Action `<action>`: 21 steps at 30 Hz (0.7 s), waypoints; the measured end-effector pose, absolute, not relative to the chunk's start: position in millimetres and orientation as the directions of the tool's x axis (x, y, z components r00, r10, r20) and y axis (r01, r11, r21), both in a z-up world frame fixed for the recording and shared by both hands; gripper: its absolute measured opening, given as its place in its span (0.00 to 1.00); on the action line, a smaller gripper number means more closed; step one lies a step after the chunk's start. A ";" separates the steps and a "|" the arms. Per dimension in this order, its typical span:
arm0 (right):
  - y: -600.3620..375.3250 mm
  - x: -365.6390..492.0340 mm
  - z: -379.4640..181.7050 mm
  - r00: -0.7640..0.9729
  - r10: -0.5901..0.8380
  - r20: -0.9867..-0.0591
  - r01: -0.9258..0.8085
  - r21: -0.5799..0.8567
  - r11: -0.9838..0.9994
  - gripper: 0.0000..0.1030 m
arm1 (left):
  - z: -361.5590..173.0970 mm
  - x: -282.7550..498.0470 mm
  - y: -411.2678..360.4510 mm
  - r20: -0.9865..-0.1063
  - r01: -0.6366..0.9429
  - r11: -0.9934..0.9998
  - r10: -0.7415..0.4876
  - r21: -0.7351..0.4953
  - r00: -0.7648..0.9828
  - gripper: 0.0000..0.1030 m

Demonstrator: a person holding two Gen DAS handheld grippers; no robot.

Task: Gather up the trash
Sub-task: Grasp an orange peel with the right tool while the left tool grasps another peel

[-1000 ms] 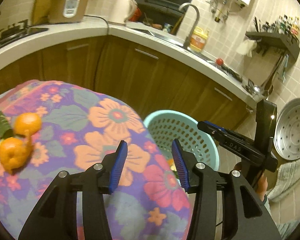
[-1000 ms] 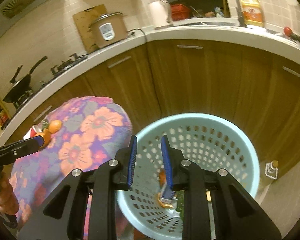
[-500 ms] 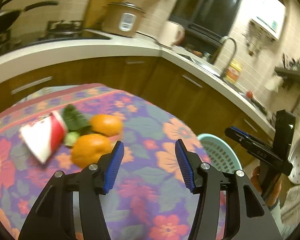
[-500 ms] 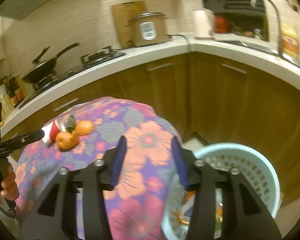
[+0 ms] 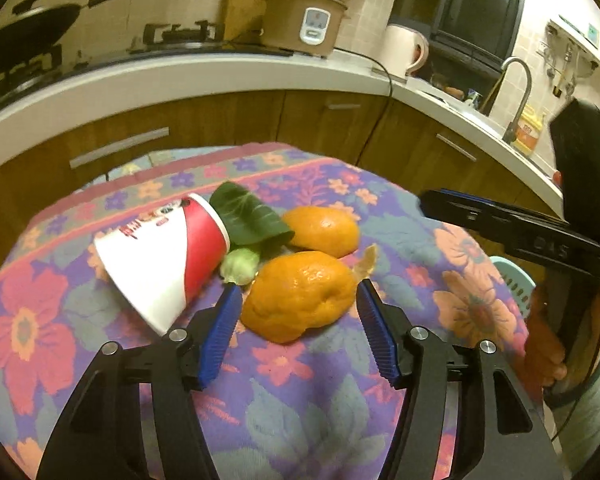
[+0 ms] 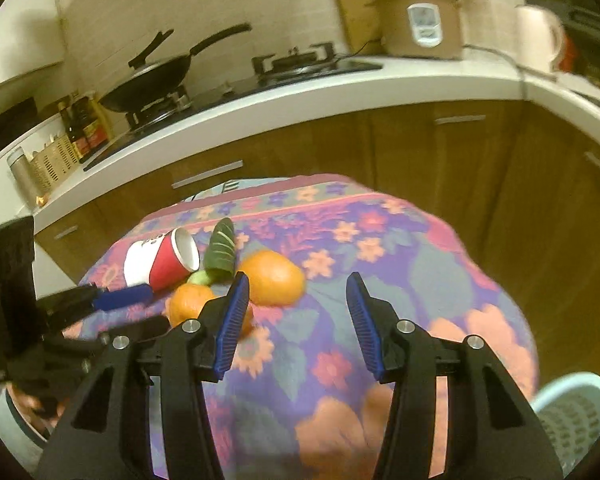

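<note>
Orange peel (image 5: 300, 294) | hollow, dented, btwn open left claw (image 5: 296, 300) tips

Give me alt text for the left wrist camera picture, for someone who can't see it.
The open left gripper frames an orange peel on a floral tablecloth, its jaws just opened wider and not yet touching. Behind the peel lie a second peel, a green leaf and a tipped paper cup; the right gripper reaches in from the right.
</note>
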State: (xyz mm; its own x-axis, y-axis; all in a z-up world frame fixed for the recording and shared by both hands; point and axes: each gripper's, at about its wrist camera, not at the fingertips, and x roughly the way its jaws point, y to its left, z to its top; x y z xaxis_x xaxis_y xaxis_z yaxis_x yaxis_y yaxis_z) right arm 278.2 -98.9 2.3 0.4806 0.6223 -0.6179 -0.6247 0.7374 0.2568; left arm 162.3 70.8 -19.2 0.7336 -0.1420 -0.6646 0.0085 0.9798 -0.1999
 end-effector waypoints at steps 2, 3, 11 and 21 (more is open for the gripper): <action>-85.4 284.8 -4.1 0.471 0.621 -0.626 -0.639 0.243 0.730 0.45 | -22.0 164.0 72.9 -0.663 -0.002 0.978 -0.138 -0.206 0.736 0.56; -79.0 287.6 -6.9 0.463 0.622 -0.632 -0.647 0.239 0.724 0.45 | -23.7 165.7 73.8 -0.663 -0.007 0.978 -0.137 -0.209 0.736 0.56; -51.3 301.0 -22.2 0.412 0.602 -0.684 -0.682 0.208 0.702 0.45 | -31.2 171.1 66.5 -0.679 -0.018 0.985 -0.107 -0.174 0.727 0.56; -33.8 301.2 -33.1 0.381 0.552 -0.742 -0.701 0.158 0.695 0.46 | -35.2 173.3 58.0 -0.695 -0.003 0.991 -0.094 -0.137 0.713 0.51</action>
State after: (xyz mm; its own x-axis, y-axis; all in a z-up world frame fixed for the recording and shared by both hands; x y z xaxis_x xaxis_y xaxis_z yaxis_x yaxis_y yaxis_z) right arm 301.2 -33.8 -33.1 0.3805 0.5522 -0.7418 -0.7013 0.6952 0.1578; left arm 173.3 58.0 -35.2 0.7133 -0.0941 -0.6945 -0.0030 0.9905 -0.1373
